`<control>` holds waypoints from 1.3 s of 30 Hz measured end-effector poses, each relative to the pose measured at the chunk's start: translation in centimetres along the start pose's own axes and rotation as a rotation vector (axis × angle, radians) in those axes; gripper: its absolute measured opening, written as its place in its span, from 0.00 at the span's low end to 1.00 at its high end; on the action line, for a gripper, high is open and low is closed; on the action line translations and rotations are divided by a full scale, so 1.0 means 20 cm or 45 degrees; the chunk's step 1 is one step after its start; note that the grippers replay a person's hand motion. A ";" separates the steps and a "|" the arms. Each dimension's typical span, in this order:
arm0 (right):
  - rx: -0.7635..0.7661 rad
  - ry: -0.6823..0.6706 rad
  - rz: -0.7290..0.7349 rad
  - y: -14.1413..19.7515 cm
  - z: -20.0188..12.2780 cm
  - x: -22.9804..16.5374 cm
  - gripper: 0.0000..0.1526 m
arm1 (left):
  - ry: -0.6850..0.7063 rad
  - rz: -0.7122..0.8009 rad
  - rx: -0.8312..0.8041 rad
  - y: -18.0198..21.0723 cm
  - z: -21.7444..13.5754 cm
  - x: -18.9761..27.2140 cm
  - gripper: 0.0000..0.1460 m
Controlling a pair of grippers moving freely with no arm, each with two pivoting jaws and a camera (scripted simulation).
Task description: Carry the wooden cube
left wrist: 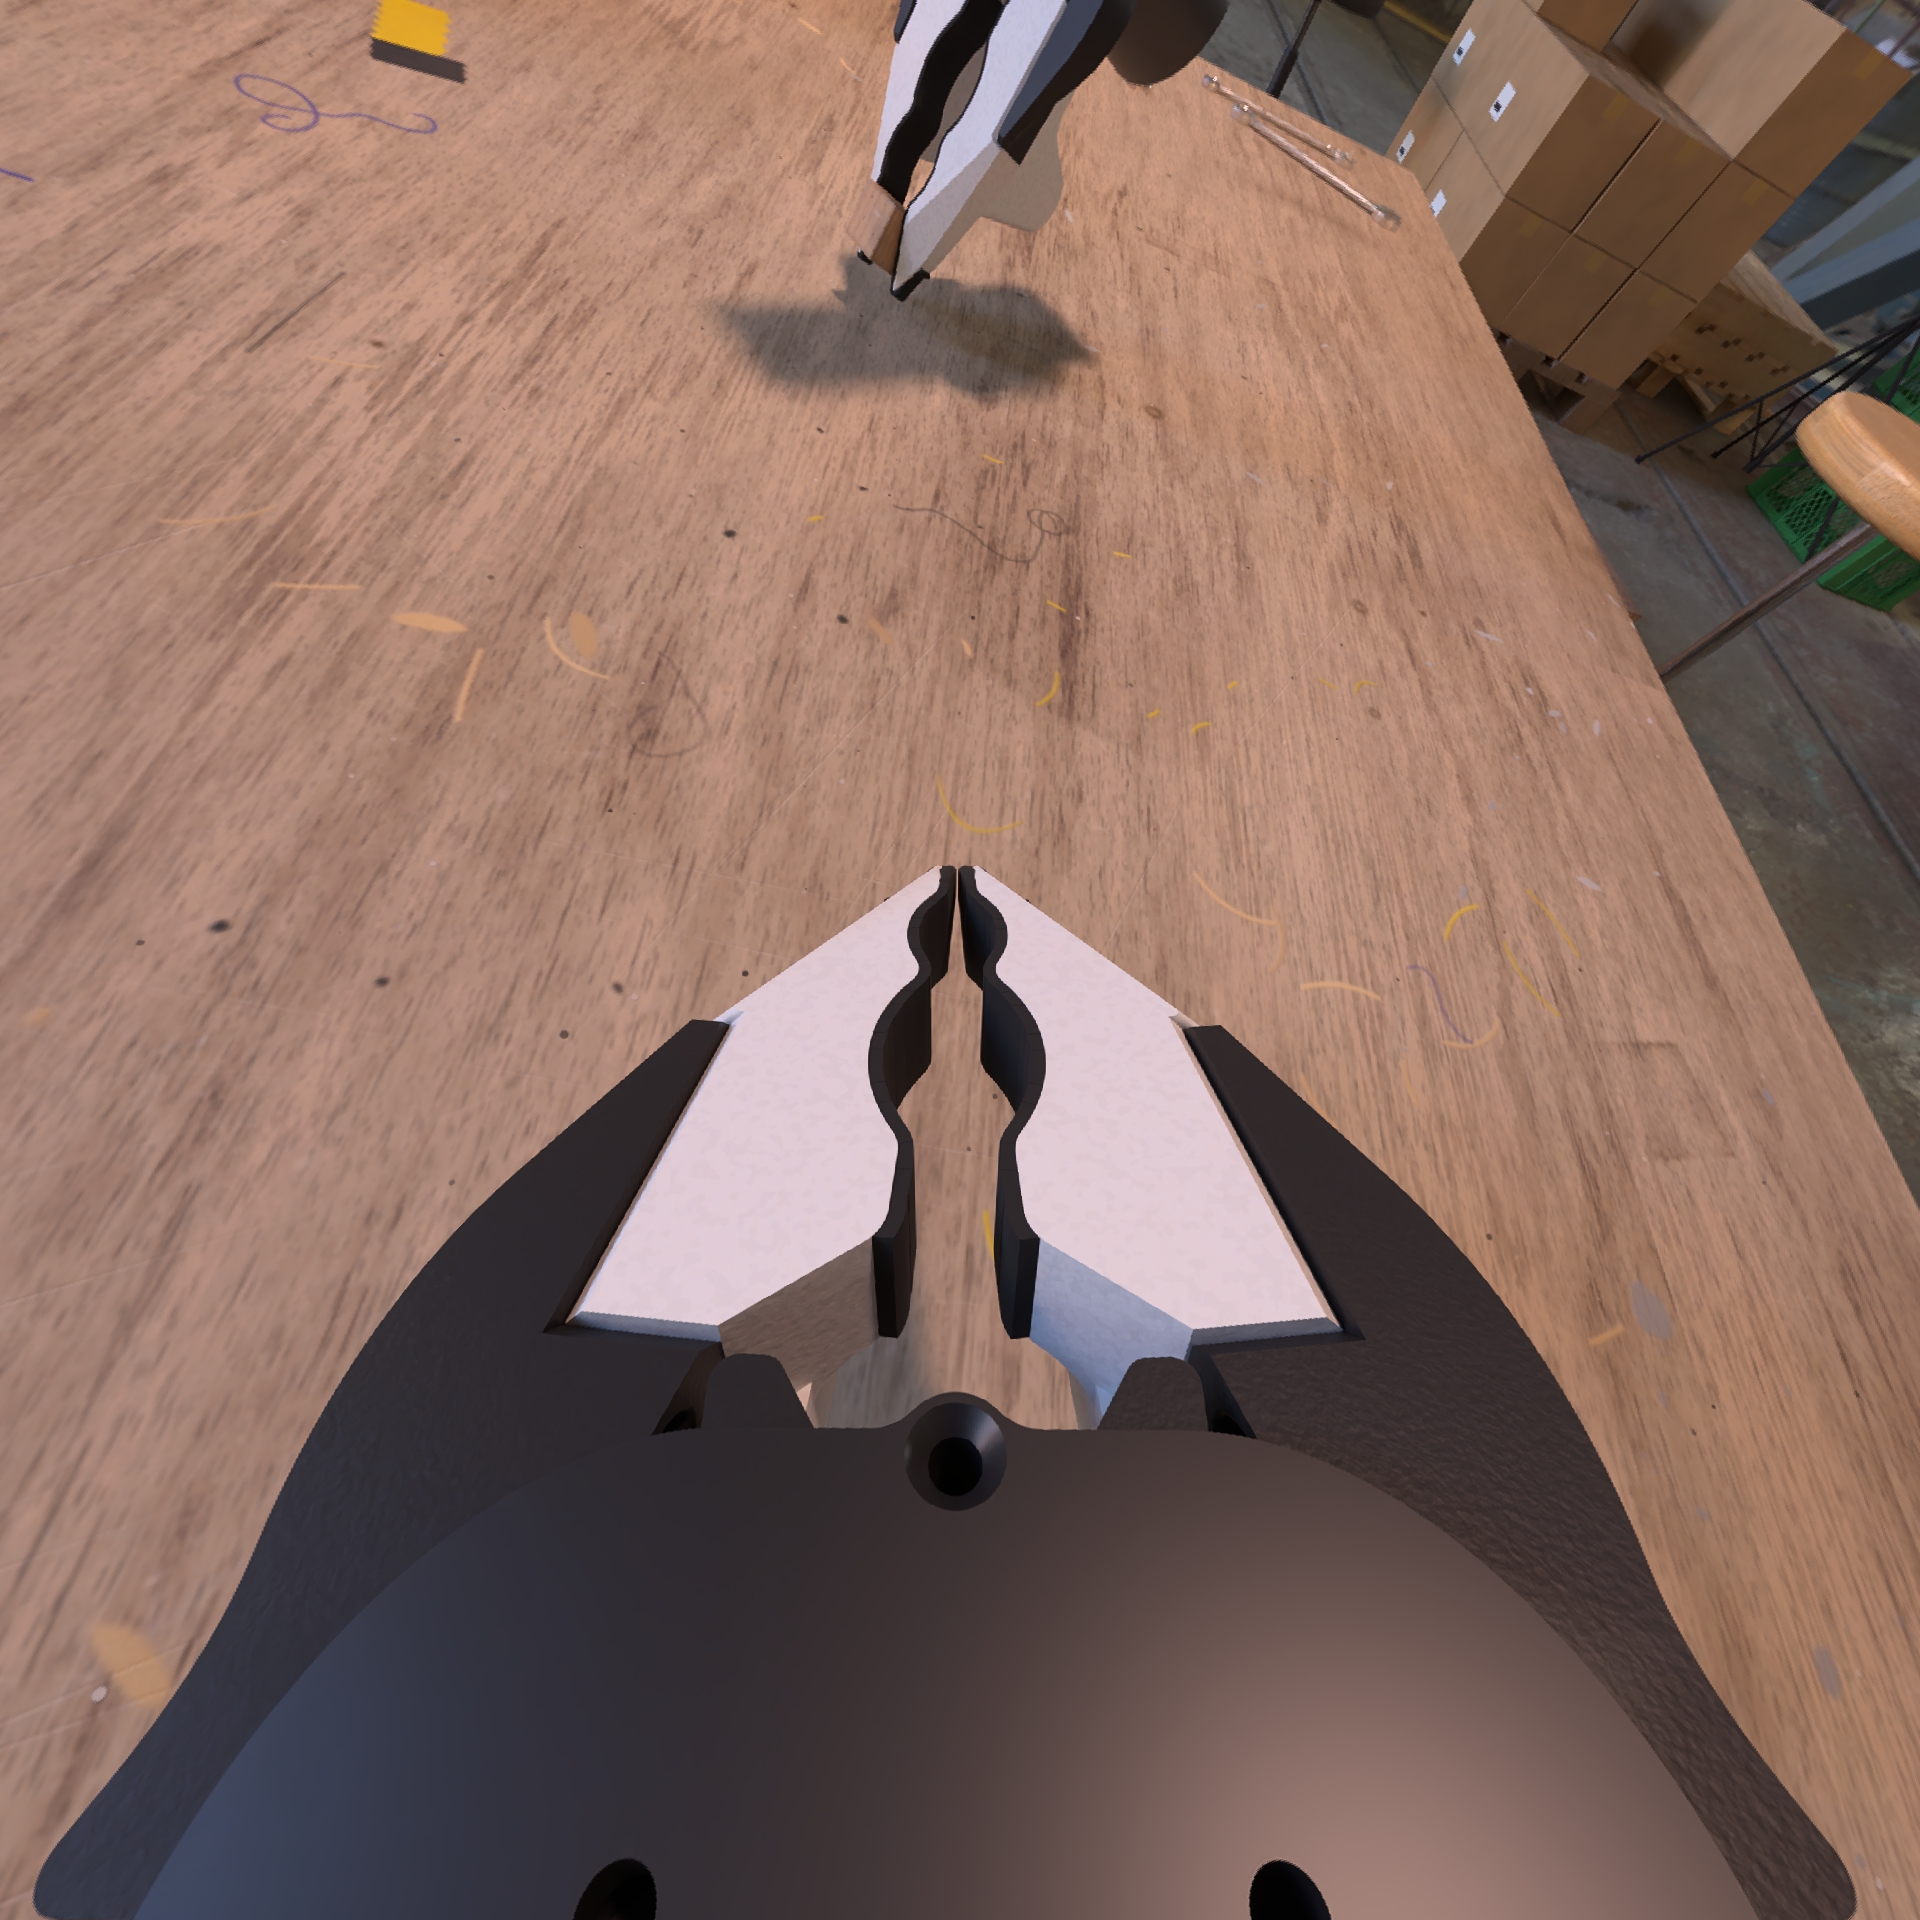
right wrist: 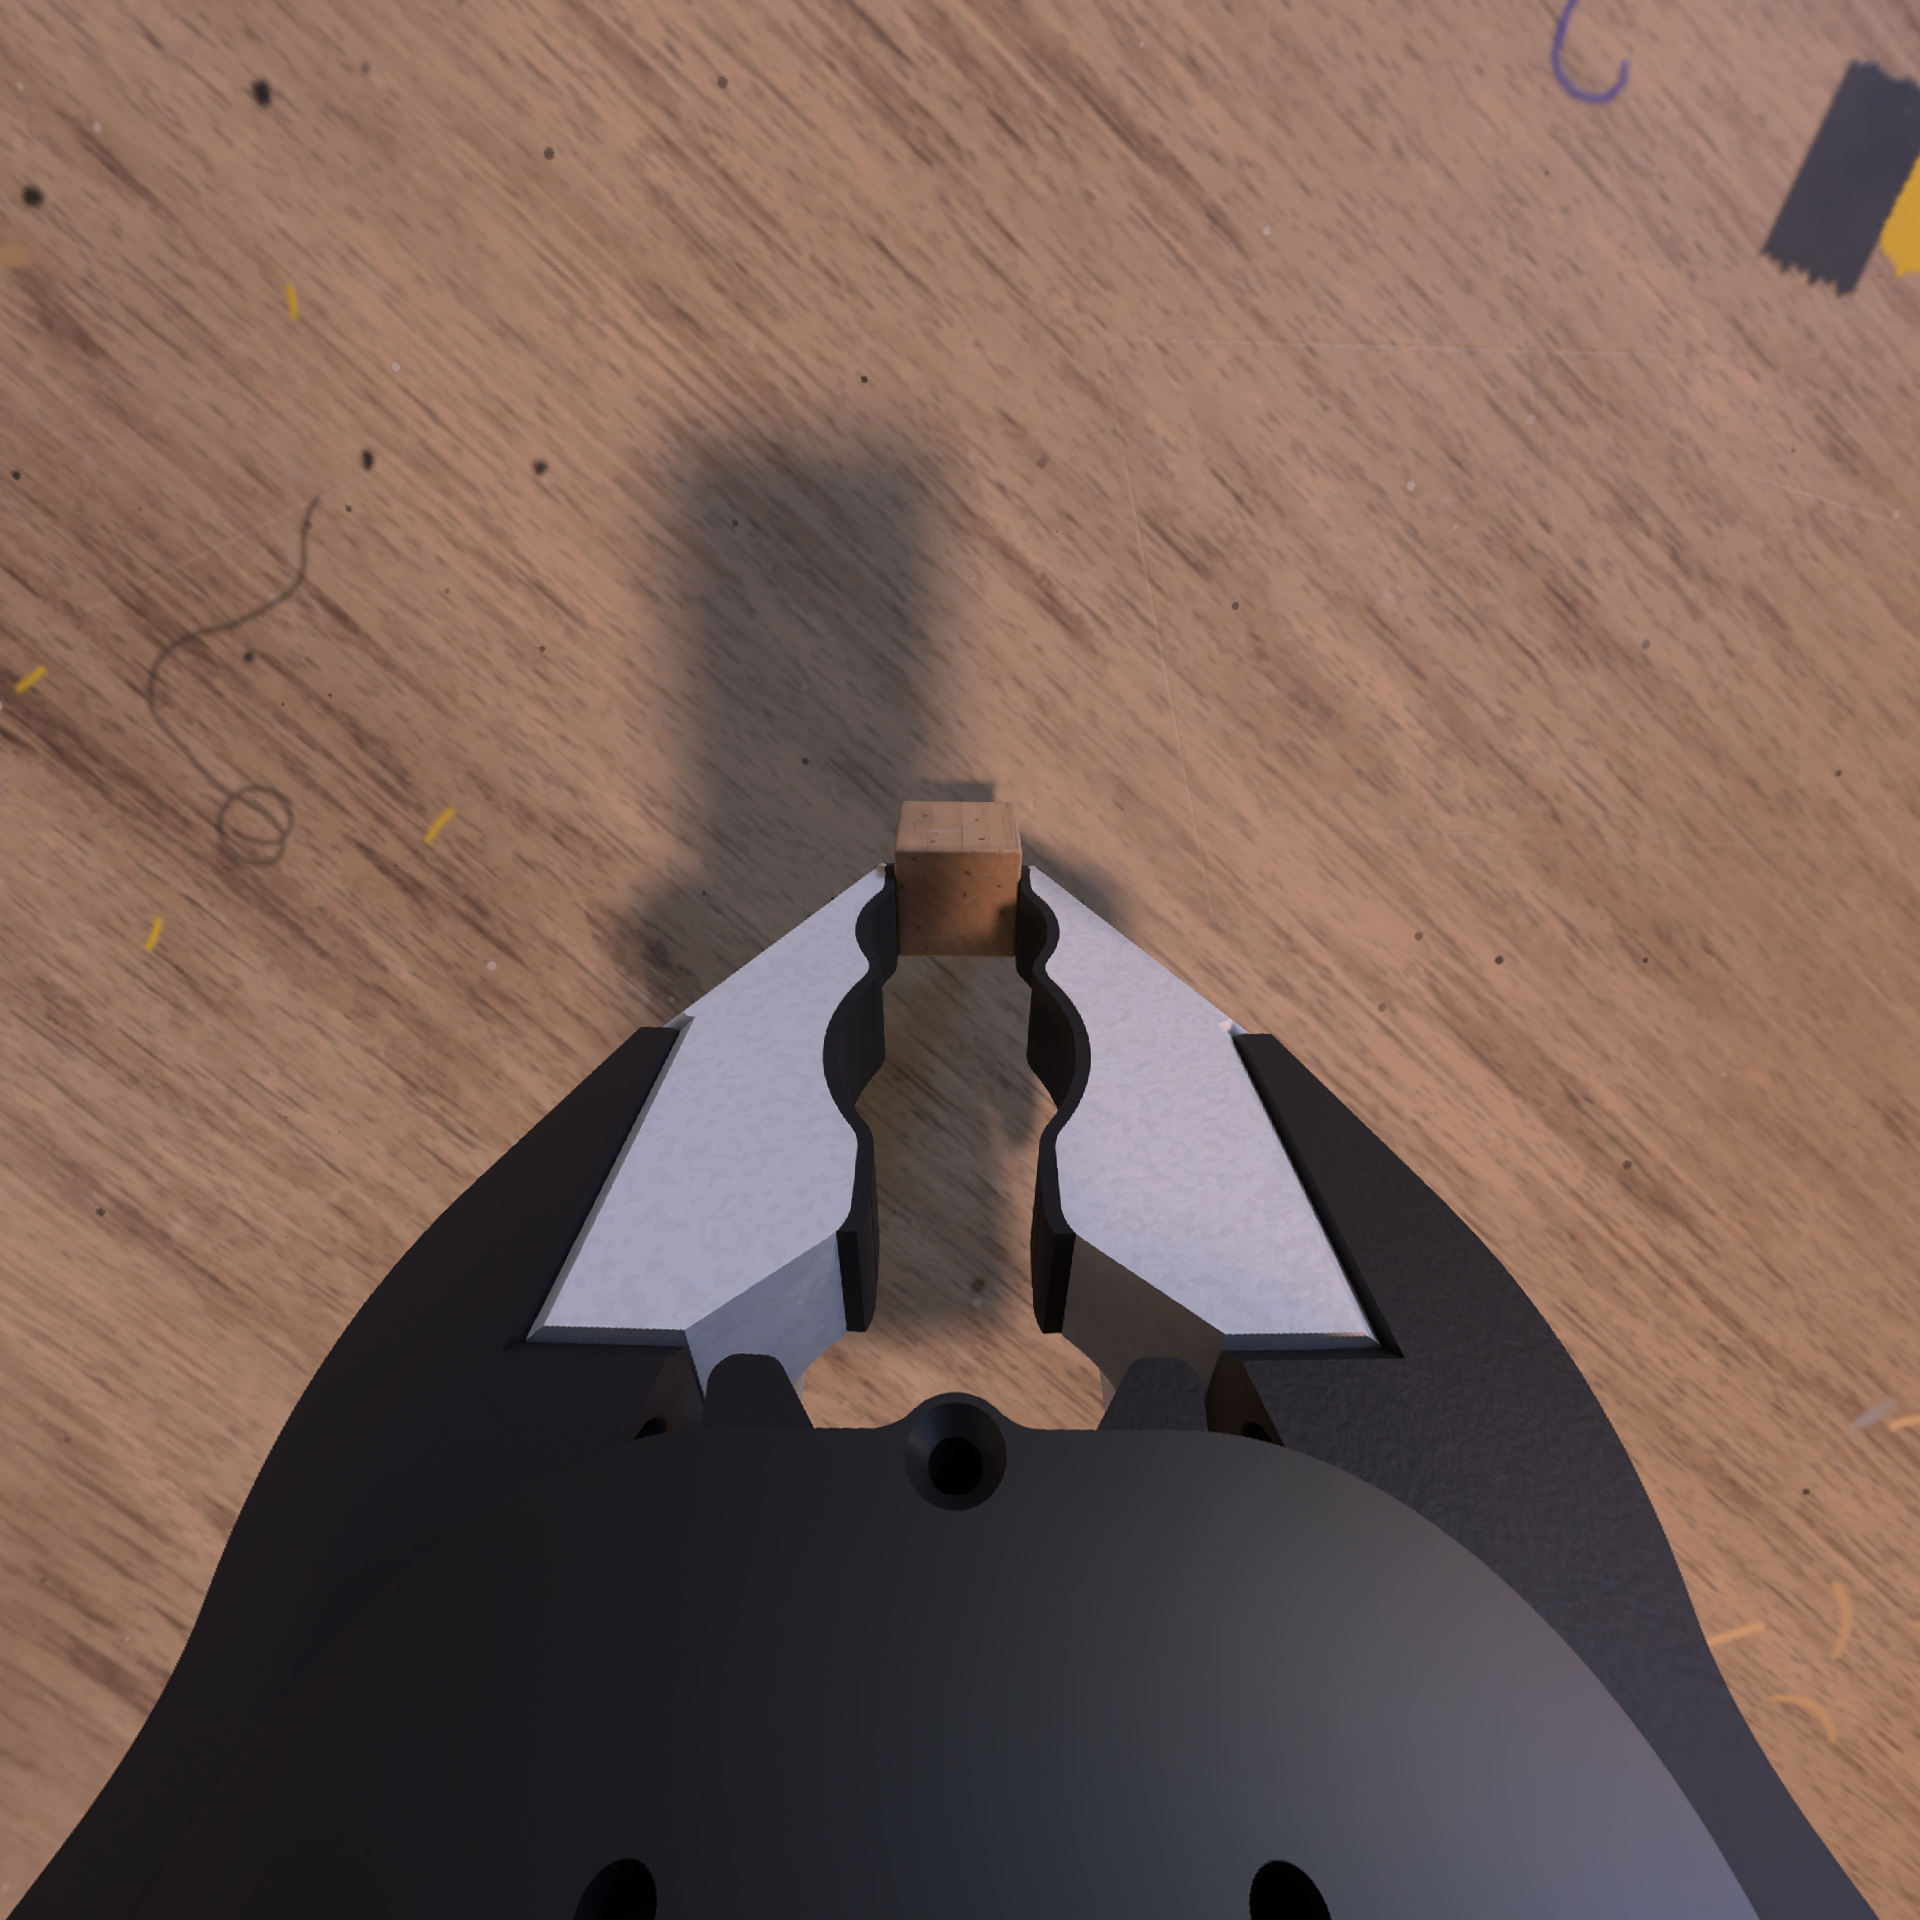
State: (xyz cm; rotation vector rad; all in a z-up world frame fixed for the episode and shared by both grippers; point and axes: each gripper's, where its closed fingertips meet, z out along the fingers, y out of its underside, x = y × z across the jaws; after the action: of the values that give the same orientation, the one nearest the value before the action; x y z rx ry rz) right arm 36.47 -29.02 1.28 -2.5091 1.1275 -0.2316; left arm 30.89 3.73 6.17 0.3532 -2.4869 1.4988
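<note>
A small wooden cube [right wrist: 956, 878] sits between the tips of my right gripper [right wrist: 956, 896], which is shut on it just above the wooden table [right wrist: 1351, 623]. In the left wrist view the right gripper [left wrist: 894, 265] shows far ahead, pointing down, with the cube [left wrist: 886, 231] between its tips and its shadow right below. My left gripper [left wrist: 956, 878] is shut and empty, its tips touching, above the table [left wrist: 520, 727] nearer the front.
A yellow and black strip of tape [left wrist: 416, 40] lies on the table at the far left; it also shows in the right wrist view [right wrist: 1844, 177]. Two clear rods [left wrist: 1299, 140] lie near the far right edge. Cardboard boxes [left wrist: 1579, 156], a wooden stool [left wrist: 1870, 468] and green crates stand beyond the right edge.
</note>
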 end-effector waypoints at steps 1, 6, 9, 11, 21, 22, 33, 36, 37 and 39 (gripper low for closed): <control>0.015 0.001 0.005 0.00 0.00 0.00 0.14 | -0.001 0.001 -0.001 0.00 0.00 0.00 0.00; 0.039 -0.014 0.009 0.01 0.00 -0.01 0.14 | -0.005 0.002 0.000 0.00 0.00 0.00 0.00; 0.020 -0.021 0.017 0.01 0.00 -0.01 0.14 | -0.008 0.007 -0.004 0.00 0.00 0.00 0.00; 0.006 -0.021 0.014 0.00 0.00 -0.01 0.14 | -0.009 0.011 -0.005 0.00 0.00 0.00 0.00; 0.018 -0.052 0.026 0.00 0.01 -0.01 0.14 | -0.010 0.013 -0.005 0.00 0.01 0.00 0.00; 0.028 -0.060 0.034 0.00 0.01 -0.01 0.14 | -0.011 0.013 -0.005 0.00 0.01 0.00 0.00; 0.023 -0.071 0.036 0.00 0.01 -0.01 0.14 | -0.015 0.018 -0.006 0.00 0.01 0.00 0.00; 0.006 -0.064 0.029 0.00 0.01 -0.02 0.14 | -0.014 0.019 -0.009 0.00 0.01 0.00 0.00; 0.000 -0.059 0.023 0.00 0.01 -0.02 0.14 | -0.013 0.019 -0.009 0.00 0.01 0.00 0.00; -0.011 -0.047 0.009 0.00 0.01 -0.02 0.14 | -0.012 0.019 -0.010 0.00 0.01 0.00 0.00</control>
State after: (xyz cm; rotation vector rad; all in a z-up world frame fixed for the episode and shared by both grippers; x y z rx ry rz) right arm 36.35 -28.71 1.14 -2.5060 1.1250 -0.1788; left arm 30.87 3.56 5.98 0.3413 -2.5075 1.4961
